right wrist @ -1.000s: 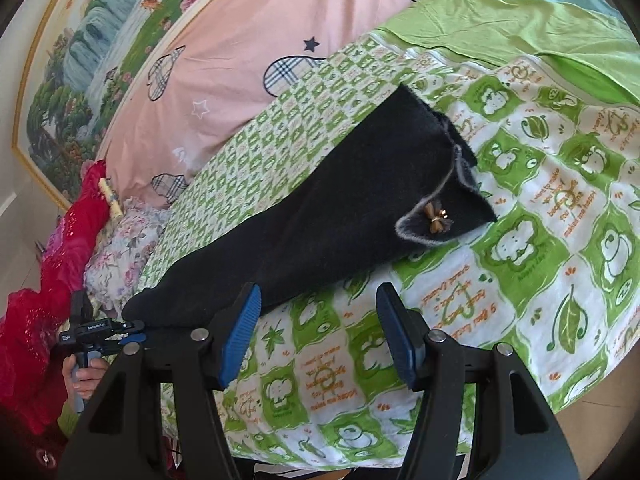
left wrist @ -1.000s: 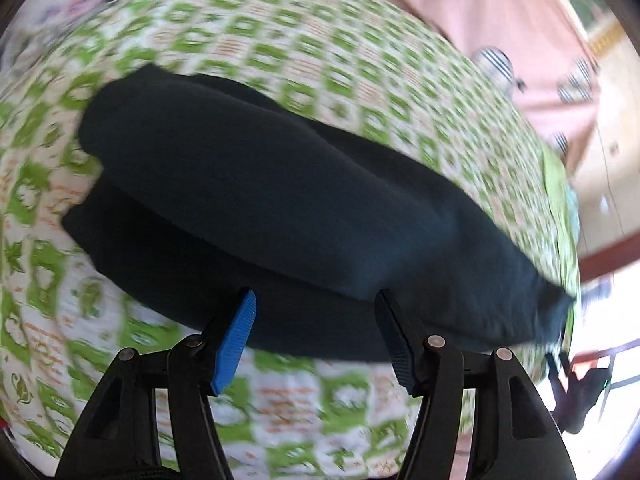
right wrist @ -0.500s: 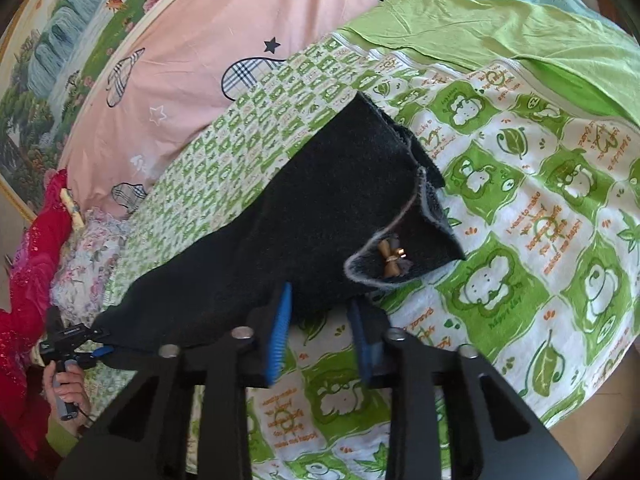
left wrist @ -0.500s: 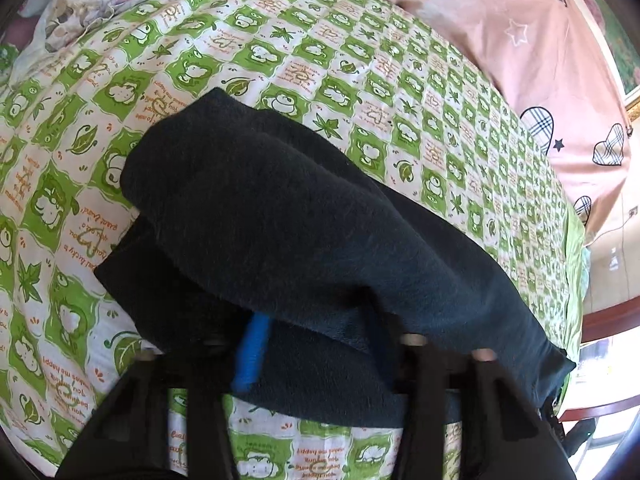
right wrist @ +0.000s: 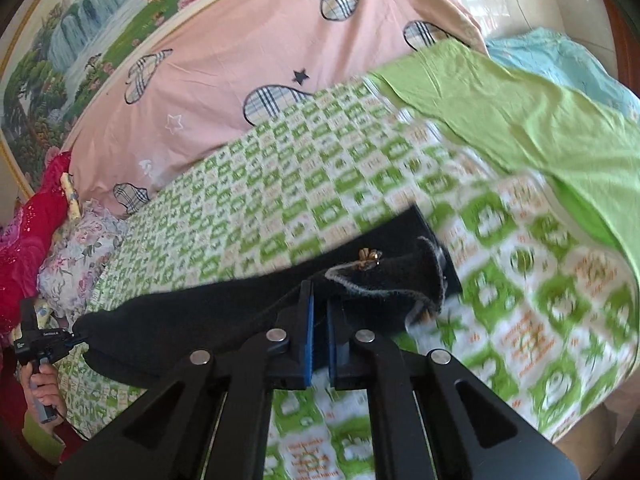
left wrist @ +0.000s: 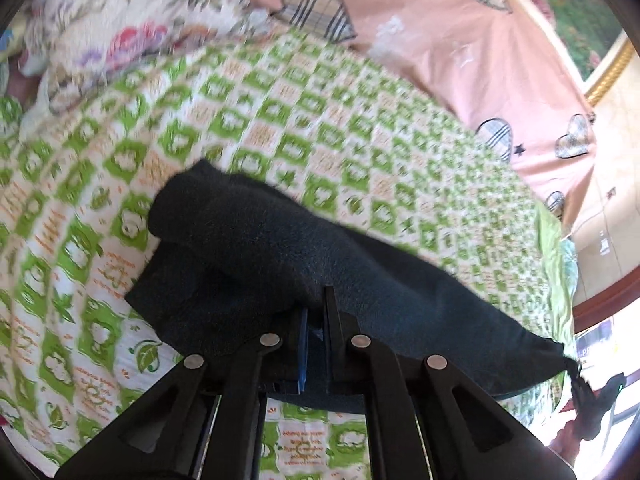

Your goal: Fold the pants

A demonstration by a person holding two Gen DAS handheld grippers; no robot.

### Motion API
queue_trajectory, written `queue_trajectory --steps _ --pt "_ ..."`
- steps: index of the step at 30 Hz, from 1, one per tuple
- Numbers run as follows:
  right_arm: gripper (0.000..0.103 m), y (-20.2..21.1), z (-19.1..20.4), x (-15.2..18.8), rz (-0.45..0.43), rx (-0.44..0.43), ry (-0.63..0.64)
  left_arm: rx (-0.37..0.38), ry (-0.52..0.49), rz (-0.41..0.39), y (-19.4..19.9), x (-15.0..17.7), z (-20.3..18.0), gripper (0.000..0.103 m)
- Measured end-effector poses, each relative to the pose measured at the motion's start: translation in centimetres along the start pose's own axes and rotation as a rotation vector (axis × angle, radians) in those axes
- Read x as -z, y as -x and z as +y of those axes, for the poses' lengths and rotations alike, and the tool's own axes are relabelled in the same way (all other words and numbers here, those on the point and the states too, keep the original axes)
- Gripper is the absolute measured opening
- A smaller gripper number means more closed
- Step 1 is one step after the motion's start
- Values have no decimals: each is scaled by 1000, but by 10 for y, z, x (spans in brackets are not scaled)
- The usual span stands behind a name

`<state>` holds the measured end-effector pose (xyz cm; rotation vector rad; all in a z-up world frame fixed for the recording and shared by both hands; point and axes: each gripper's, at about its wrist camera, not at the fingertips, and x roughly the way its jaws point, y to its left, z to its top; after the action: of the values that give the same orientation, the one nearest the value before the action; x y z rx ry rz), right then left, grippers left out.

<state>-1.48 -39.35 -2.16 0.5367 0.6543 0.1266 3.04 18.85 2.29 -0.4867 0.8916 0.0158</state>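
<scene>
The black pants (left wrist: 280, 256) lie lengthwise along the near edge of a green-and-white patterned bedspread (left wrist: 320, 120). My left gripper (left wrist: 316, 312) is shut on the near edge of the leg end, lifting it a little. My right gripper (right wrist: 318, 304) is shut on the near edge of the pants (right wrist: 200, 320) at the waist end, where a small gold bow (right wrist: 370, 256) sits on the turned-over waistband. The left gripper also shows at the far left of the right wrist view (right wrist: 44, 340), held by a hand.
A pink sheet with plaid hearts (right wrist: 240, 60) hangs behind the bed. A floral pillow (left wrist: 100, 32) and red fabric (right wrist: 28, 232) lie at the leg end. A plain green sheet (right wrist: 520, 120) and blue cloth (right wrist: 560, 56) lie past the waist end.
Both grippers moved forward onto the near edge of the pants and shut on it. The pants edge is now raised off the bedspread at both ends.
</scene>
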Motion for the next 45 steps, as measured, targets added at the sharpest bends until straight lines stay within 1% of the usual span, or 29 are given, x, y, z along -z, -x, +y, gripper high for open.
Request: queue_trajectory --steps 2,5,7,9,12,15,19,24,28,29,30,32,33,34,35,36,40,41,42,44,45 --pt "6 1 9 -16 -28 -13 22 24 -10 -29 15 -3 -3 4" --pt "6 4 18 -38 -67 -32 49 48 -19 -51 28 -4 -7 4" --pt "6 4 22 -46 -77 -29 67 50 -30 -56 33 0 -7 4" --pt "6 3 20 -47 -71 -27 69 43 -42 -46 31 9 -5 4" --pt "6 -3 11 -35 -33 -2 63 20 -55 -12 18 26 2 4" --pt "6 -14 -5 -15 16 31 40 -3 -65 23 3 41 7 4" --pt "6 -26 -27 10 58 72 -3 -34 -79 42 -12 54 13 4" --pt "5 -35 -40 27 78 105 -33 -50 -80 63 -22 67 22 4" --pt "6 -35 -38 27 76 121 -37 -41 -62 80 -26 71 28 6" --pt "6 -35 -38 26 84 113 -49 -34 -57 82 -26 71 30 7" --pt "7 -33 -37 26 90 111 -55 -30 -54 84 -24 70 31 12" --pt "16 -28 -33 27 101 108 -62 -22 -37 91 -21 68 34 15" --pt "29 -24 -28 29 107 92 -56 -19 -20 98 -19 67 37 21" --pt "46 -20 -23 31 107 75 -50 -23 -6 102 -17 66 40 24" --pt "52 -16 -18 33 105 51 -39 -33 8 107 -16 66 42 32" --pt "56 -12 -9 36 105 17 -22 -45 21 110 -14 65 46 40" --pt "56 -11 24 47 139 -104 28 -58 75 111 -3 64 62 45" --pt "56 -14 35 50 154 -133 42 -64 92 116 -2 63 66 52" --pt "56 -20 46 52 175 -159 58 -63 107 117 0 62 70 57" --pt "56 -31 68 55 197 -204 91 -61 139 111 4 60 76 59" --pt "56 -36 78 55 205 -227 105 -61 157 112 5 58 78 65"
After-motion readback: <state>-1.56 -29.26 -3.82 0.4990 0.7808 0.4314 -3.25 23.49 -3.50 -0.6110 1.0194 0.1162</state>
